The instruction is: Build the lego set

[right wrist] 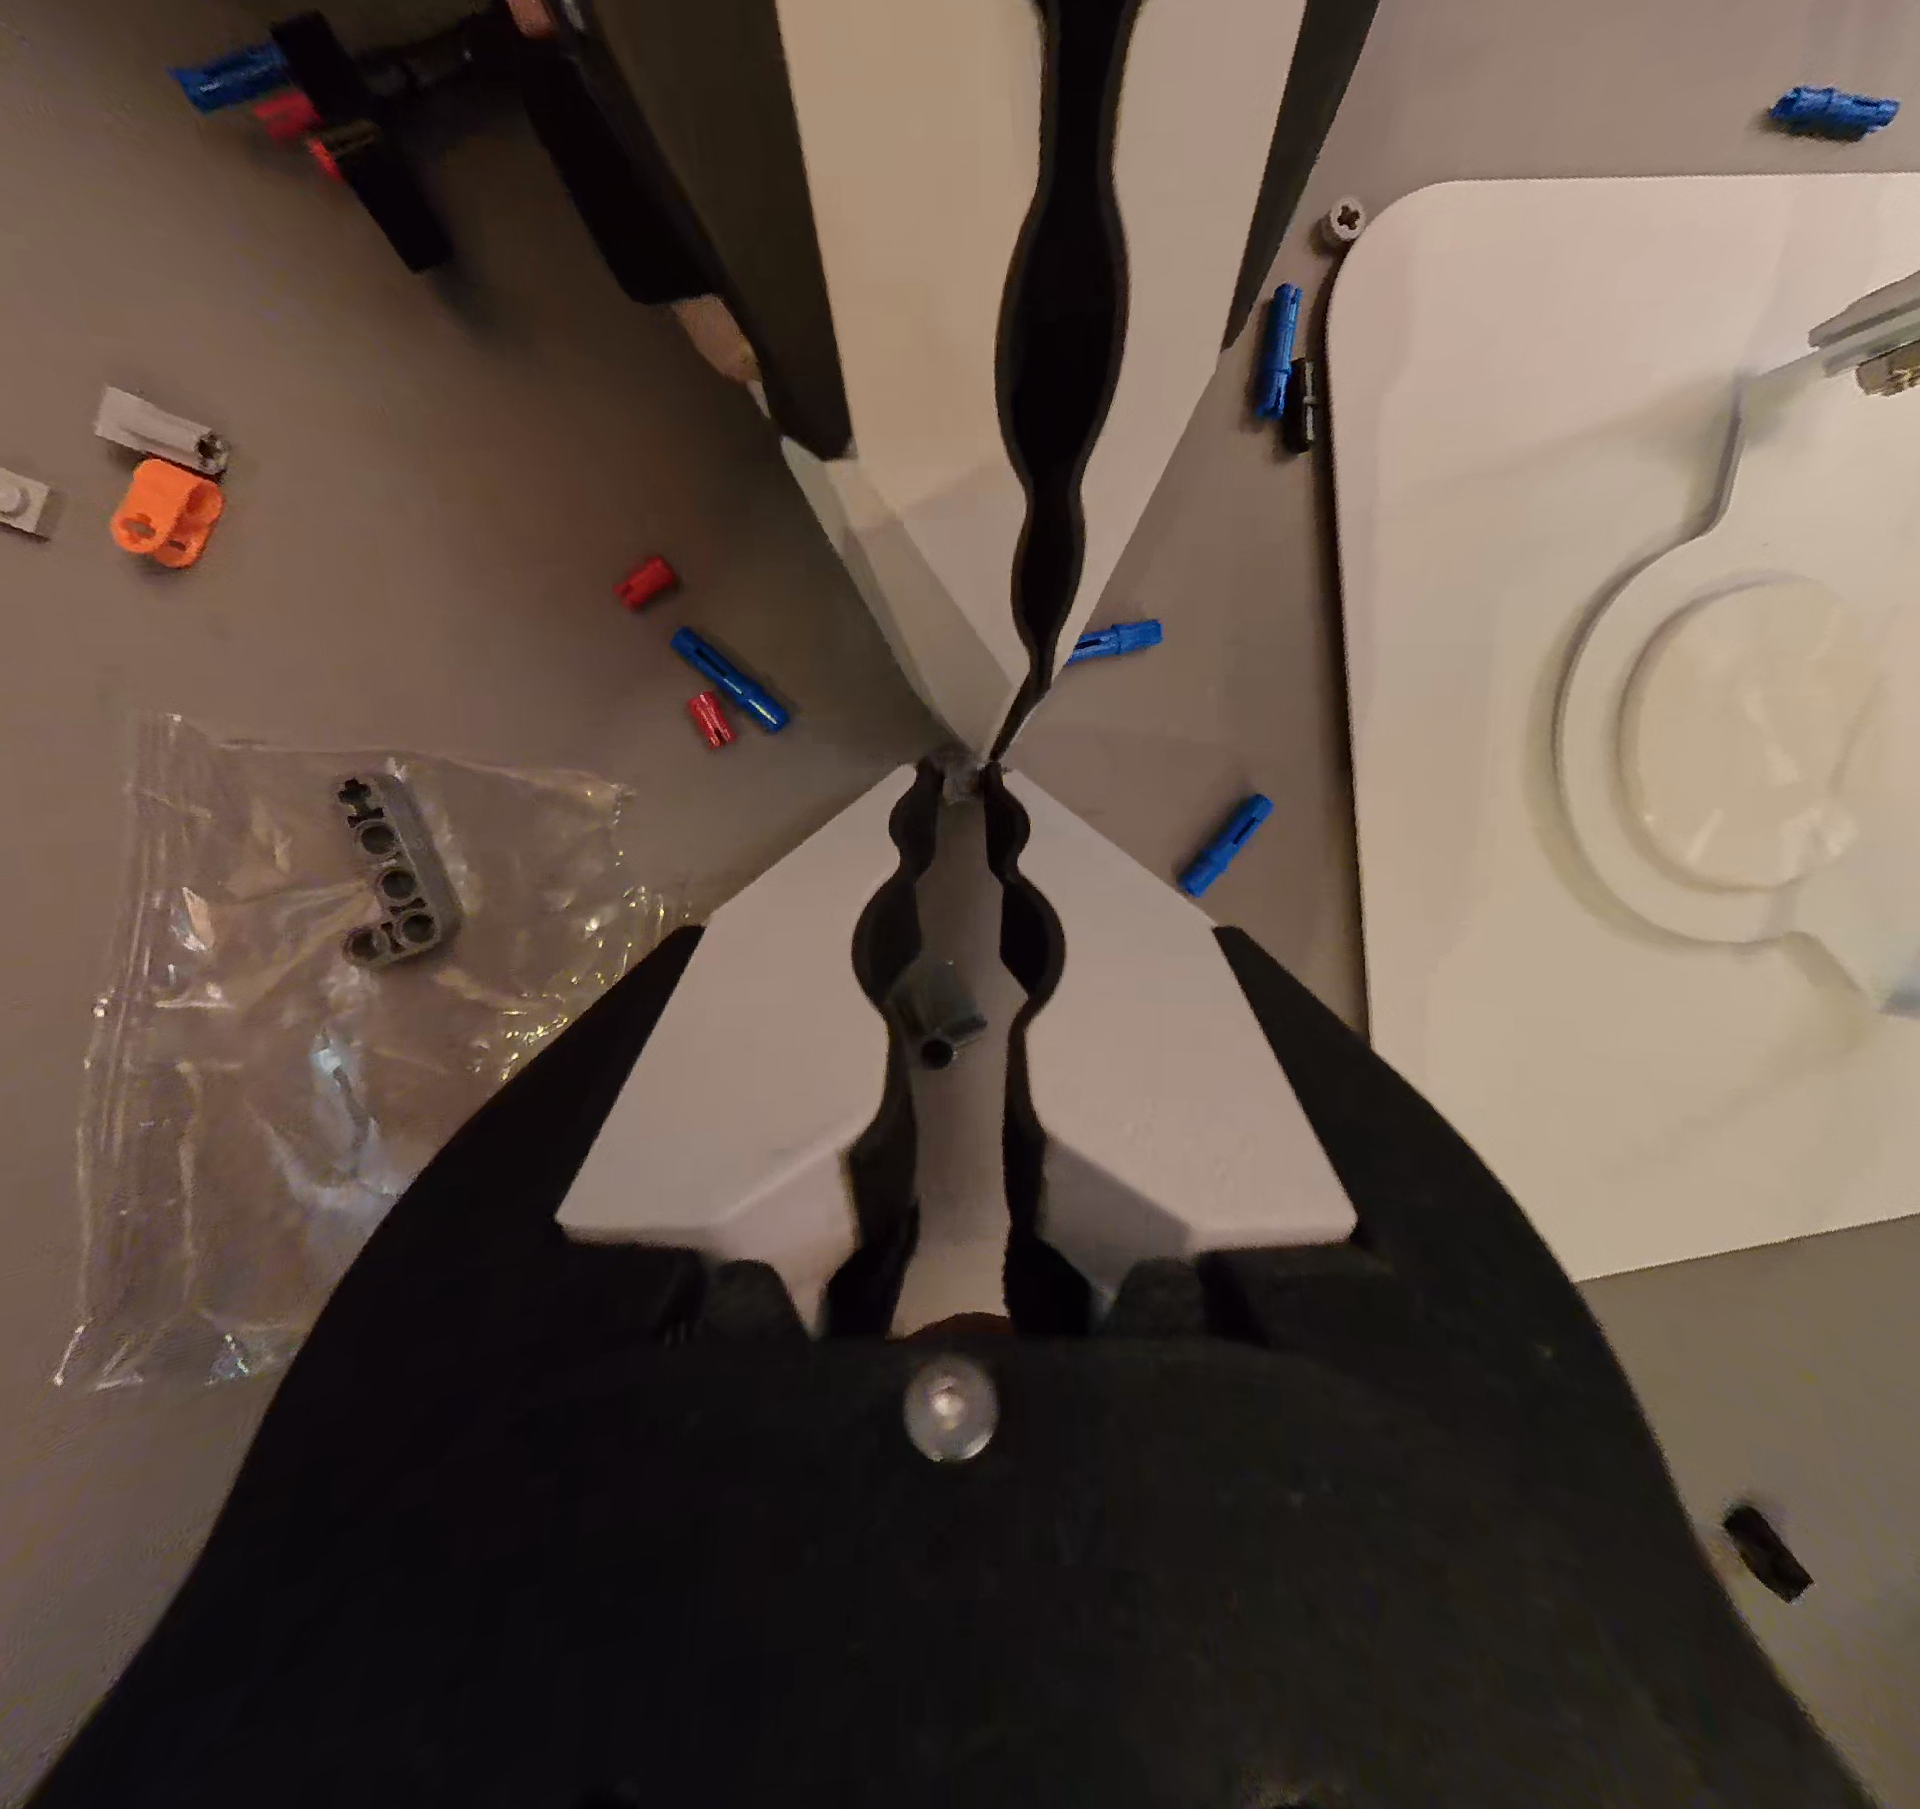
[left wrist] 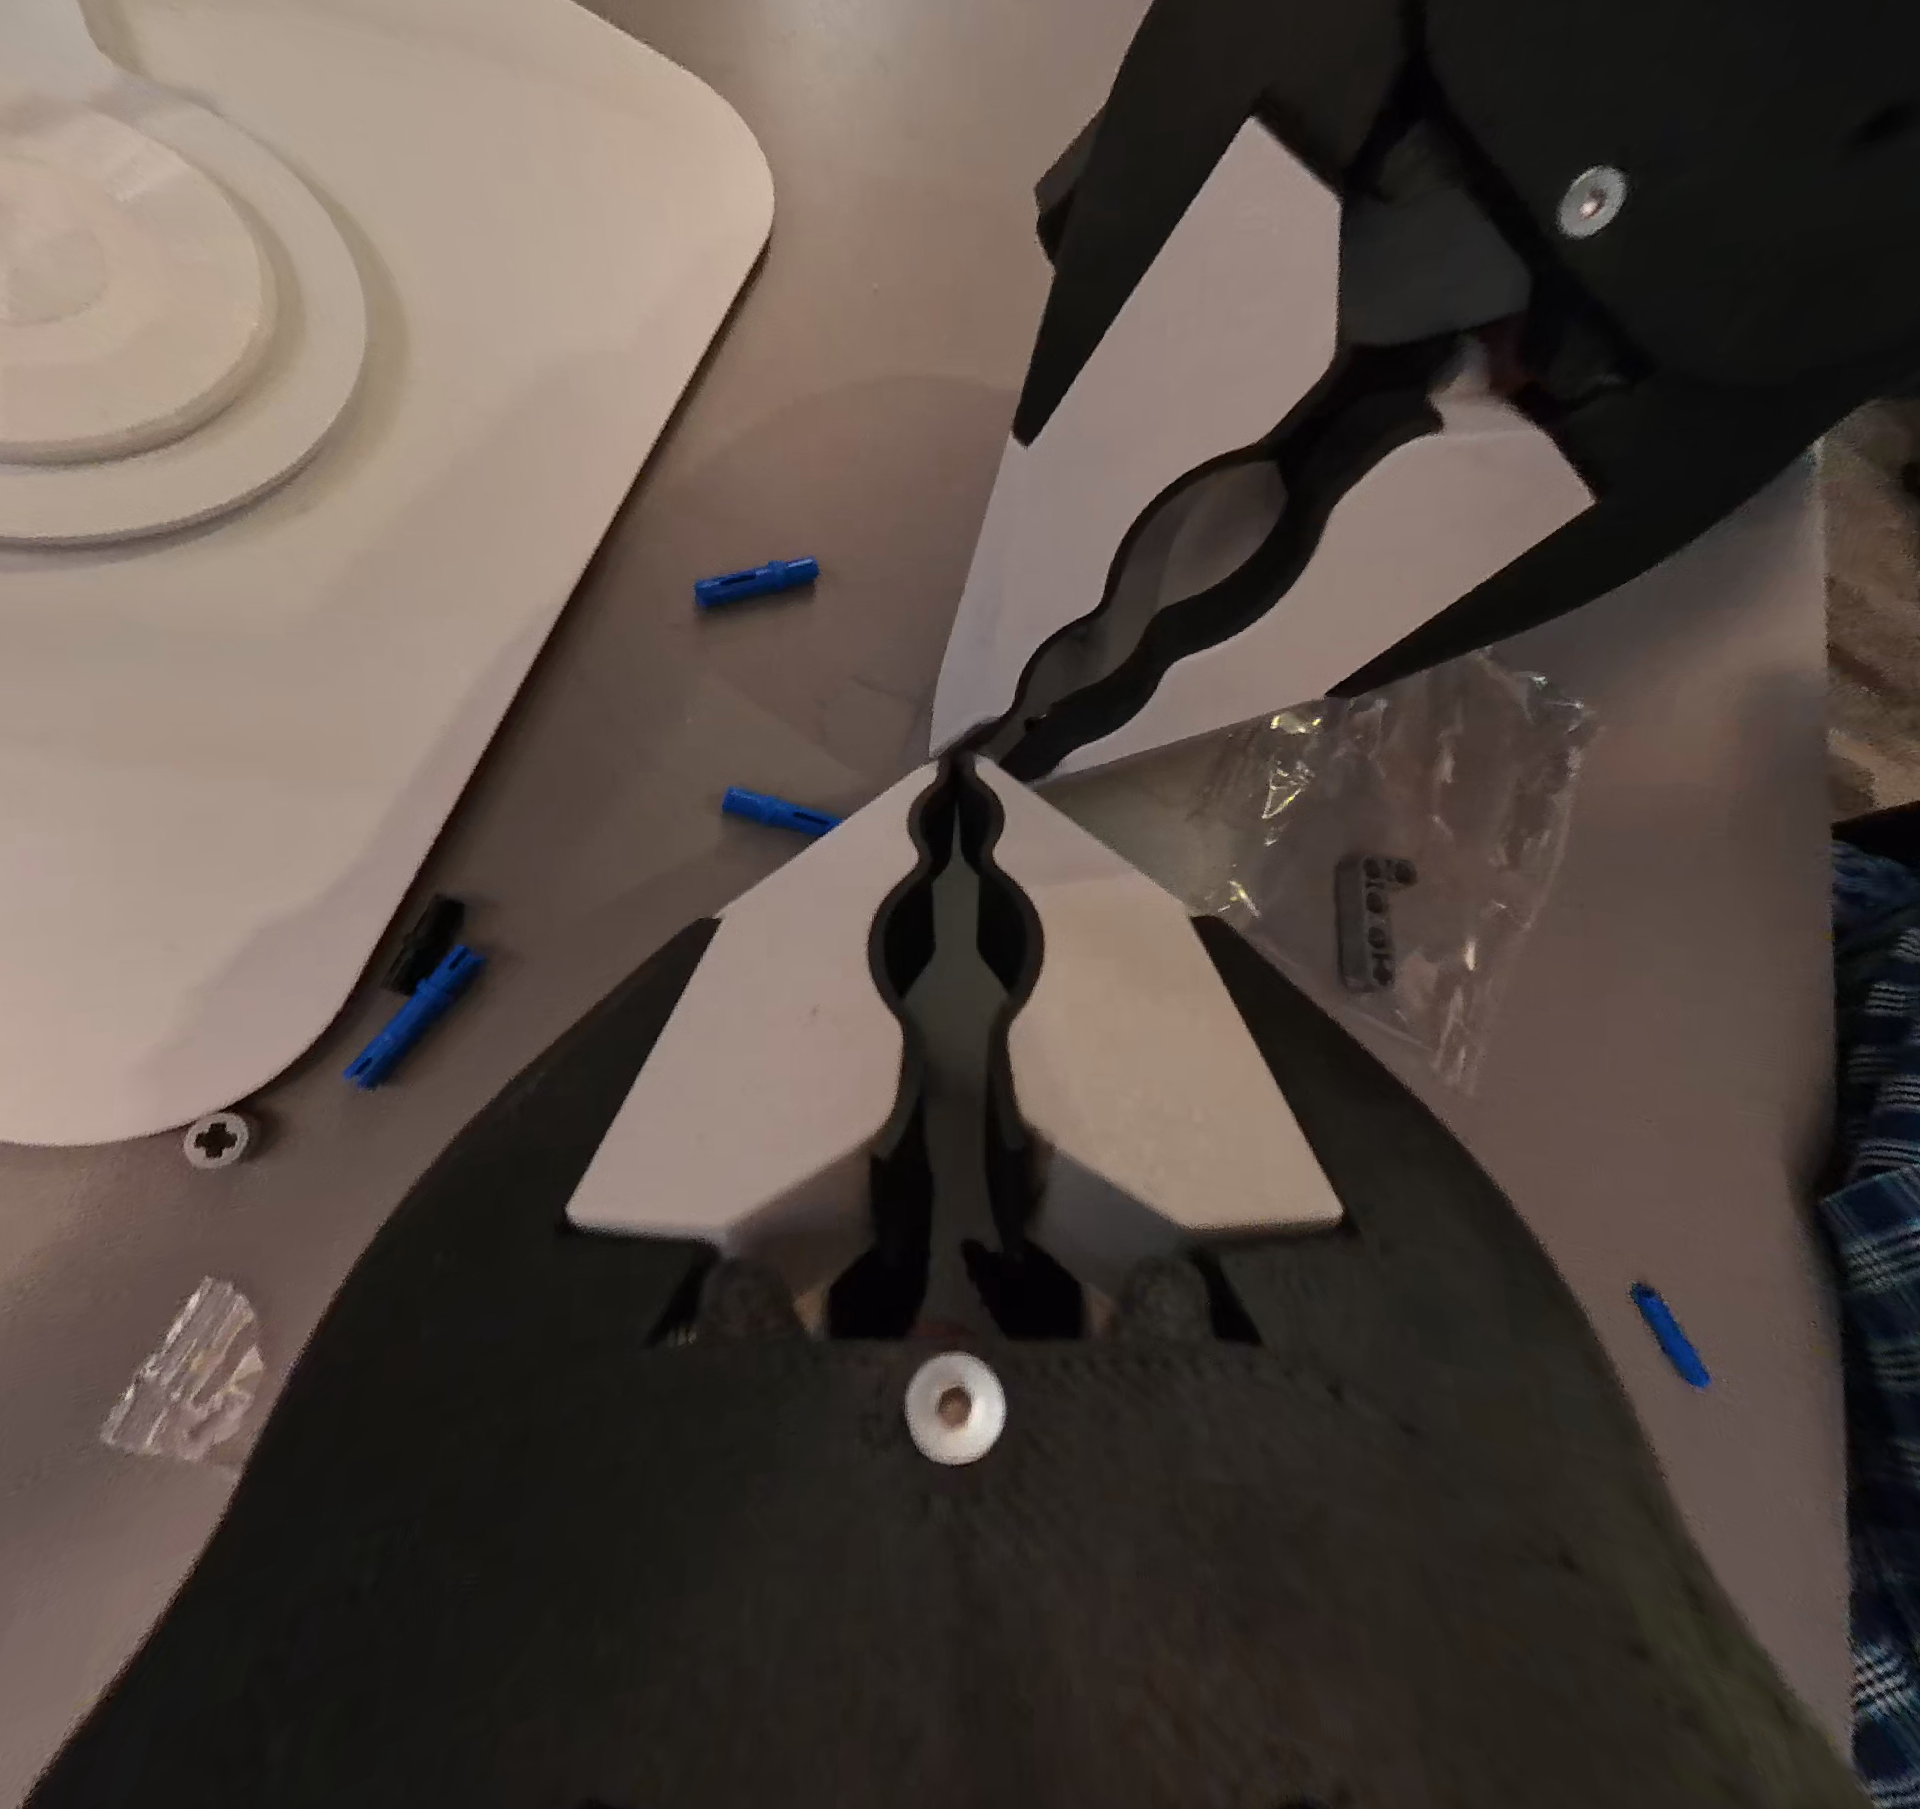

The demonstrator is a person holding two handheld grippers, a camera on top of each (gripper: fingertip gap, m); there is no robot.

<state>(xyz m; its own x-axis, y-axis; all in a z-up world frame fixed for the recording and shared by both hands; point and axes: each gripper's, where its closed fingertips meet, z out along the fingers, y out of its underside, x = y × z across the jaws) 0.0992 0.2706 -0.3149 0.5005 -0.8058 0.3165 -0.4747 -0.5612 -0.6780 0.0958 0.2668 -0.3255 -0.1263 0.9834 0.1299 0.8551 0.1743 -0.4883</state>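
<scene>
In the right wrist view my right gripper [right wrist: 961, 780] is shut on a tiny grey piece [right wrist: 958, 778] at its tips. A dark grey pin [right wrist: 940, 1016] shows in the gap between its fingers; I cannot tell if it is lodged there or lies on the table. My left gripper [right wrist: 1013, 731] comes in from the top, shut, its tips against the right gripper's tips. In the left wrist view my left gripper [left wrist: 958, 774] meets the right gripper [left wrist: 1013, 733] tip to tip above the grey table. Blue pins [right wrist: 727, 679] lie around them.
A white stand base [left wrist: 416, 564] lies left. A clear bag with a grey beam [right wrist: 400, 871], red pins [right wrist: 646, 582], an orange connector [right wrist: 166, 512] and a black partial build [right wrist: 364, 138] lie on the table. Plaid cloth [left wrist: 1881, 1240] lies beyond its right edge. My left and right fingertips are right by each other.
</scene>
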